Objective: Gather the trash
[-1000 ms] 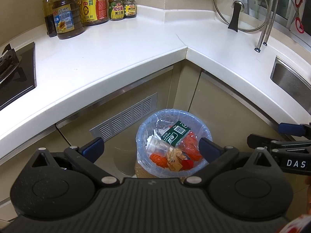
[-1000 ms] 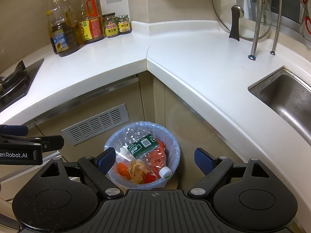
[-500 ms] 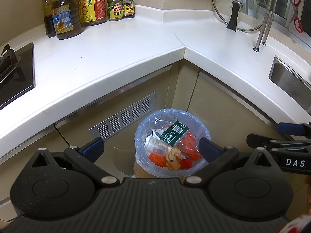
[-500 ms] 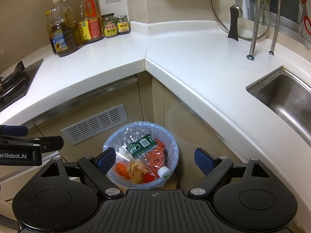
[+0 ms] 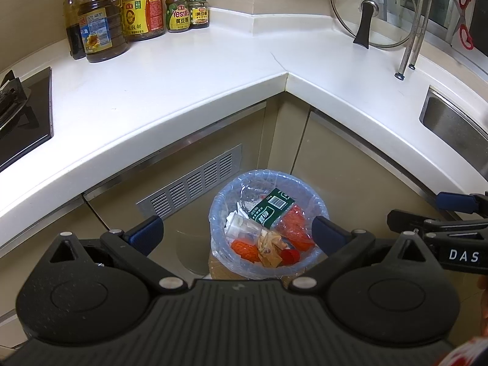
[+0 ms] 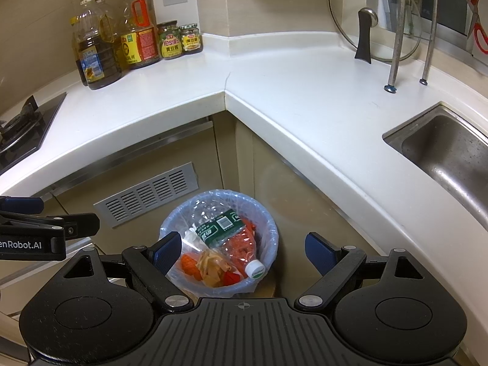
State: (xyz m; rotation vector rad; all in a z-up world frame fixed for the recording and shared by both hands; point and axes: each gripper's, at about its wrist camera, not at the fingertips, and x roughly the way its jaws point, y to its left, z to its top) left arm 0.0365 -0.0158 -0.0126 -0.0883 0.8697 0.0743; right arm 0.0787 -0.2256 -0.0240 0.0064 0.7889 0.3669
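Observation:
A round bin lined with a clear bluish bag [image 5: 318, 206] [image 6: 268, 213] stands on the floor in the cabinet corner. Inside lie a crushed plastic bottle with a green label [image 5: 271, 207] [image 6: 218, 225], orange peel [image 5: 242, 248], paper scraps and a red cap. My left gripper [image 5: 236, 233] hangs above the bin, open and holding nothing. My right gripper [image 6: 242, 248] is also open and empty above the bin; its side shows at the right edge of the left wrist view [image 5: 442, 228].
A white L-shaped counter [image 5: 183, 79] [image 6: 305, 97] wraps around the corner. Oil bottles and jars [image 5: 137, 15] stand at the back left, a hob [image 5: 21, 116] on the left, a sink [image 6: 445, 152] on the right, and a glass lid [image 6: 375, 24] leans at the back.

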